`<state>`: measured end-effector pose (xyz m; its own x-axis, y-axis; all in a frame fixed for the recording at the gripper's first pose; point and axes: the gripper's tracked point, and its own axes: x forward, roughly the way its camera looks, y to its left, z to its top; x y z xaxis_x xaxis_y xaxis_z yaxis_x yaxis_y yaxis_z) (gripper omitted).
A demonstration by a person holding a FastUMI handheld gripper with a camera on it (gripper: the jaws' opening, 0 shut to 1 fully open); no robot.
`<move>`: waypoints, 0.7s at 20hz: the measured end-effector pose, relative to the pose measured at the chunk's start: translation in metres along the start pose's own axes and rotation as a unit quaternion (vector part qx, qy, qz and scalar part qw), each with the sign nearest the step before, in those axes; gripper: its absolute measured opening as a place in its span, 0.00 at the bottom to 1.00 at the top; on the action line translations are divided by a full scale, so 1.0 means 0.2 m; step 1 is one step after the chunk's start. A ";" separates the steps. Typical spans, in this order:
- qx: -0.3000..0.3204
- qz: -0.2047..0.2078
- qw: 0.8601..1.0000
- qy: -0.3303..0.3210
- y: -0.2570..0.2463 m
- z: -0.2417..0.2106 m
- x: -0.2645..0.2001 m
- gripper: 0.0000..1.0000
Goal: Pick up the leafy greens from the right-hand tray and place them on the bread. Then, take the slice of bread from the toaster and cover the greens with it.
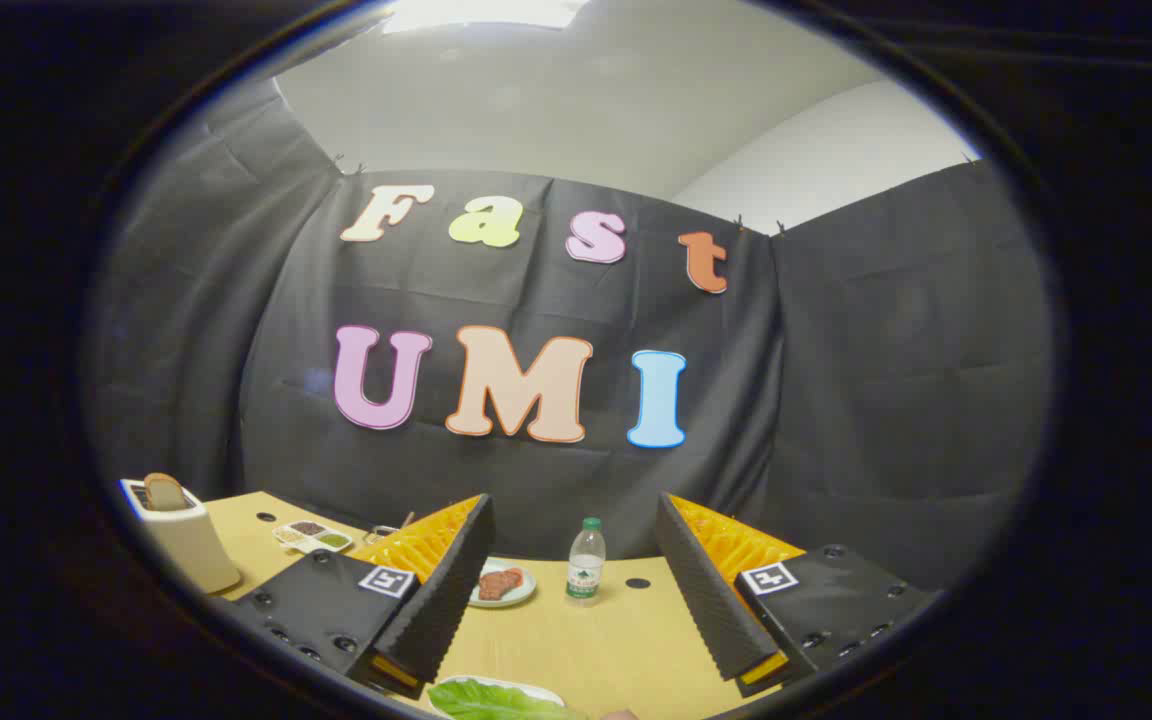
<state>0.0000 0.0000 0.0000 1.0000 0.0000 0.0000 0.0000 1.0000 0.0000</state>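
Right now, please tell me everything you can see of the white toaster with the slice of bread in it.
The white toaster is a box-like appliance with rounded corners and a smooth, plastic-looking shell. It stands upright at a far corner of the light wooden table, beyond and to the left of the open gripper. A brown slice of bread sticks up out of its top slot. Nothing else touches it; a small divided tray lies apart beside it.

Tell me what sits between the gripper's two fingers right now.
The gripper is open; beyond its fingers stand a water bottle and a plate of meat; nearer lie leafy greens.
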 end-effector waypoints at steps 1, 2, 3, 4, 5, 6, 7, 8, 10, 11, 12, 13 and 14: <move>0.001 -0.002 1.000 -0.001 -0.01 0.00 0.01 1.00; 0.003 -0.003 1.000 -0.001 -0.03 -0.01 0.02 1.00; 0.006 -0.003 1.000 -0.002 -0.04 -0.01 0.03 1.00; 0.008 -0.003 1.000 -0.003 -0.04 -0.01 0.03 1.00; 0.008 -0.002 1.000 -0.003 -0.04 -0.02 0.05 1.00; 0.007 0.000 1.000 -0.002 -0.05 -0.02 0.05 1.00; 0.006 0.001 1.000 -0.003 -0.05 -0.03 0.05 1.00; 0.006 0.004 1.000 -0.005 -0.06 -0.02 0.05 1.00; 0.011 0.008 1.000 -0.004 -0.07 -0.04 0.05 1.00; 0.014 0.010 1.000 -0.002 -0.08 -0.06 0.05 1.00; 0.017 0.011 1.000 -0.002 -0.09 -0.06 0.05 1.00; 0.022 0.014 1.000 -0.004 -0.09 -0.06 0.05 1.00; 0.027 0.018 0.999 -0.007 -0.09 -0.06 0.05 1.00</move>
<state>0.0102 -0.0177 -0.0116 0.9993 0.0349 0.0152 -0.0357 0.9979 0.0535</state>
